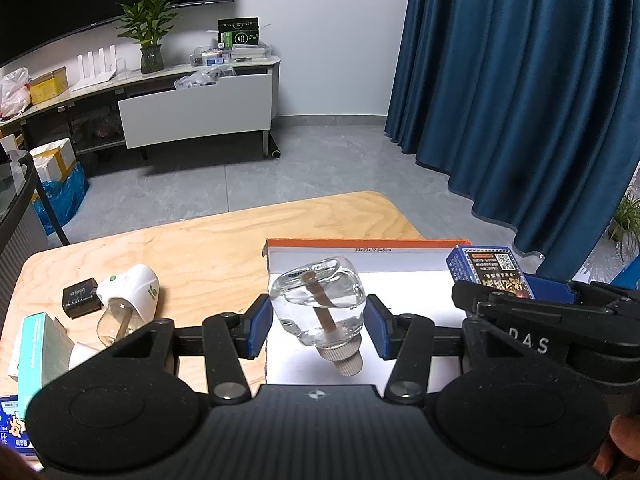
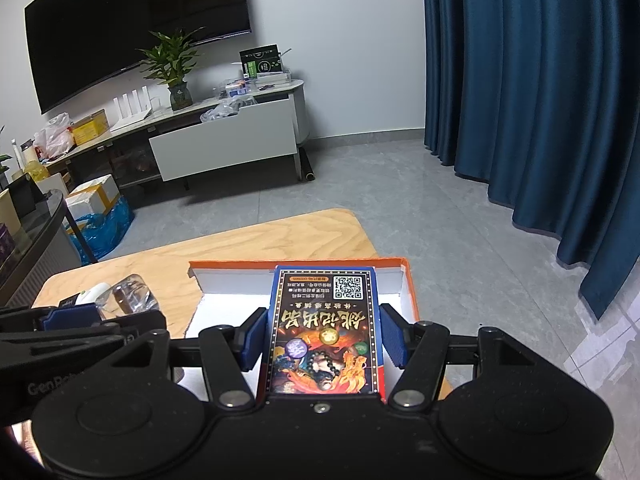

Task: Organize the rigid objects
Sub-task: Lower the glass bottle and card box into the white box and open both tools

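Observation:
My left gripper [image 1: 319, 322] is shut on a clear glass bottle [image 1: 318, 300] with a beige cap, held tilted over the left part of the orange-rimmed white box [image 1: 360, 245]. My right gripper [image 2: 322, 340] is shut on a blue card box [image 2: 326, 328] with a QR code, held over the same box [image 2: 408, 280]. The card box [image 1: 490, 270] and the right gripper show at the right in the left wrist view. The bottle [image 2: 130, 294] and the left gripper show at the left in the right wrist view.
On the wooden table [image 1: 200, 248] to the left lie a white device with a clear cup [image 1: 128, 292], a black adapter [image 1: 80, 298], a teal box [image 1: 40, 348] and a blue packet [image 1: 12, 424]. Blue curtains [image 1: 520, 80] hang at the right.

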`<state>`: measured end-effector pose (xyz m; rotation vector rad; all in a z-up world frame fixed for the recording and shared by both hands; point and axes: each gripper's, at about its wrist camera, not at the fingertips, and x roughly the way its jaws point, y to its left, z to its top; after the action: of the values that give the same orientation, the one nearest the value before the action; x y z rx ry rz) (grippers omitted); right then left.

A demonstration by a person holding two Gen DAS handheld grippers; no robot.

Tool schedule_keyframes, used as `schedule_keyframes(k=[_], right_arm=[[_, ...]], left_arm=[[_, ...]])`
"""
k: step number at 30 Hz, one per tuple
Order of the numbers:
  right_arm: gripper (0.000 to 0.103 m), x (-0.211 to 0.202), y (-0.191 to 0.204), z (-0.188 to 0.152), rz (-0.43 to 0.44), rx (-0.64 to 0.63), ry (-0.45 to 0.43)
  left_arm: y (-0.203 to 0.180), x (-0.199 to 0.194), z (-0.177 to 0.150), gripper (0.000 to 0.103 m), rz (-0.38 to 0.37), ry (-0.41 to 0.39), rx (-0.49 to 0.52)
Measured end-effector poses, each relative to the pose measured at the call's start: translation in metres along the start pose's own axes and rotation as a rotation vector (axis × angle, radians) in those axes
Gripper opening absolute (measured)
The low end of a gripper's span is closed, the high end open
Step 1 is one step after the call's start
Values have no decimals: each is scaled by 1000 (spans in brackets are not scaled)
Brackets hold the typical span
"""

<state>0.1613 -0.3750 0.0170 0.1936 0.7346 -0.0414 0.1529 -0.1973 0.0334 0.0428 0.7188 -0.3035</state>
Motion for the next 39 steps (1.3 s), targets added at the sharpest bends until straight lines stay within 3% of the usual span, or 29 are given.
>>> schedule_keyframes(k=[39], right_arm=[[71, 15, -4, -7, -14, 14, 29]], left_arm=[[3, 8, 1, 51, -15, 6, -17]])
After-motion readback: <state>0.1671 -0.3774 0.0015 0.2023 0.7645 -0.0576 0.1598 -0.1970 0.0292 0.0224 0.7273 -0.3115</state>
